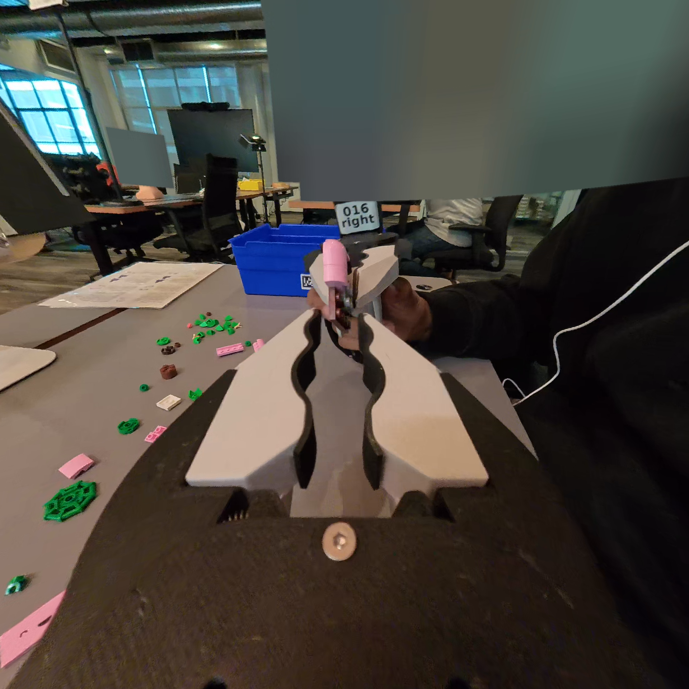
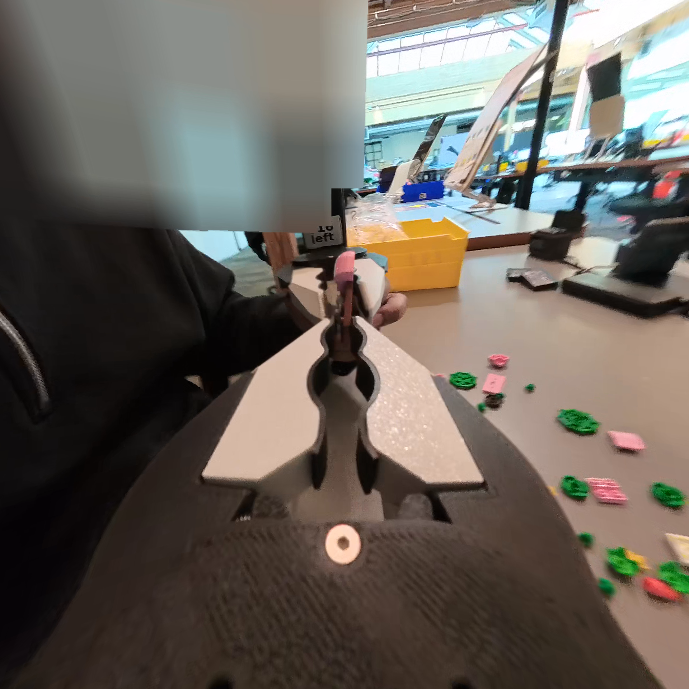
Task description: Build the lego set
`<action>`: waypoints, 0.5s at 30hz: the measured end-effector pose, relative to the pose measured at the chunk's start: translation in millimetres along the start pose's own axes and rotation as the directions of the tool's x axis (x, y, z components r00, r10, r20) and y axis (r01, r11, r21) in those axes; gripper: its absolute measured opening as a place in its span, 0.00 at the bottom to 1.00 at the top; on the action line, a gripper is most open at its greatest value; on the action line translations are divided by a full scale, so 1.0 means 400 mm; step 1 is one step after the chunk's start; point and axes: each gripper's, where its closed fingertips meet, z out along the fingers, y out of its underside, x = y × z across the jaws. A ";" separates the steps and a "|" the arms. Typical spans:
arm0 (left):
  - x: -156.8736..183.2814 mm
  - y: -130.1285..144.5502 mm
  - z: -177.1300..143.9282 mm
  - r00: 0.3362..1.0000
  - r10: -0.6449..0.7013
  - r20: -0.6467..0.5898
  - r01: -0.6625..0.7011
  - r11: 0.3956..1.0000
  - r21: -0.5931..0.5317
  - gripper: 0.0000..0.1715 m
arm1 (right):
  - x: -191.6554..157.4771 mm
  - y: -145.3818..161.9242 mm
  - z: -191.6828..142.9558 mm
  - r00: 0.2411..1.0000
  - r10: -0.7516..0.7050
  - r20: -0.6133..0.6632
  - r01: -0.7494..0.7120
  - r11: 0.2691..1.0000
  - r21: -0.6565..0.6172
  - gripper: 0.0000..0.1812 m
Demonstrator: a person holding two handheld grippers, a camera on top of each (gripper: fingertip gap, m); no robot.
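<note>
Left wrist view: my left gripper (image 1: 338, 320) has its jaws parted, tips either side of the lower end of the pink-and-dark lego assembly (image 1: 337, 283); can't tell if the pads actually touch it. The right gripper (image 1: 350, 294) faces me, clamped on that assembly, raised above the tabletop (image 1: 112, 373). Loose green and pink pieces (image 1: 208, 328) are scattered left, the blue bin (image 1: 276, 261) behind. Right wrist view: the right gripper (image 2: 341, 330) is nearly closed on the assembly's lower part (image 2: 343, 309), pink cap (image 2: 345, 266) sticking up, and the left gripper (image 2: 346, 294) sits opposite, very close. Risk, as I judge it: the two tips are crowded, so closing the left could knock the fingers together, or squeeze off-axis and pop bricks apart. The right's hold is on a narrow bit; a twist could let it slip and drop among the loose pieces (image 2: 578, 421). Frames are blurry, so alignment is hard to check.
</note>
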 end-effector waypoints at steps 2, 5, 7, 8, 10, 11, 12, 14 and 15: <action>0.001 0.000 -0.001 1.000 0.022 0.007 -0.022 1.000 -0.002 0.17 | 0.005 -0.004 -0.011 0.974 -0.209 -0.088 0.206 0.977 -0.048 0.03; -0.012 0.015 0.000 0.997 0.061 0.045 -0.059 0.997 -0.039 0.23 | 0.044 0.010 -0.034 0.729 -0.636 -0.252 0.563 0.767 -0.308 0.02; -0.020 0.028 0.003 0.994 0.087 0.067 -0.082 0.994 -0.069 0.24 | 0.069 0.001 -0.047 0.499 -0.809 -0.310 0.657 0.587 -0.474 0.02; -0.026 0.032 0.004 0.992 0.096 0.082 -0.090 0.993 -0.081 0.24 | 0.066 -0.003 -0.046 0.419 -0.855 -0.306 0.685 0.519 -0.512 0.02; -0.036 0.036 0.005 0.988 0.106 0.110 -0.096 0.991 -0.093 0.25 | 0.061 -0.001 -0.040 0.310 -0.909 -0.278 0.709 0.415 -0.570 0.02; -0.043 0.037 0.004 0.986 0.107 0.125 -0.095 0.991 -0.095 0.25 | 0.064 0.005 -0.038 0.269 -0.929 -0.256 0.709 0.371 -0.600 0.02; -0.046 0.036 0.003 0.986 0.105 0.128 -0.094 0.991 -0.093 0.25 | 0.067 0.011 -0.036 0.231 -0.945 -0.233 0.710 0.327 -0.624 0.02; -0.048 0.032 0.001 0.987 0.095 0.130 -0.085 0.993 -0.084 0.25 | 0.069 0.018 -0.034 0.163 -0.966 -0.199 0.716 0.255 -0.650 0.02; -0.049 0.030 -0.001 0.987 0.091 0.130 -0.082 0.994 -0.078 0.25 | 0.068 0.020 -0.032 0.140 -0.972 -0.187 0.718 0.230 -0.657 0.02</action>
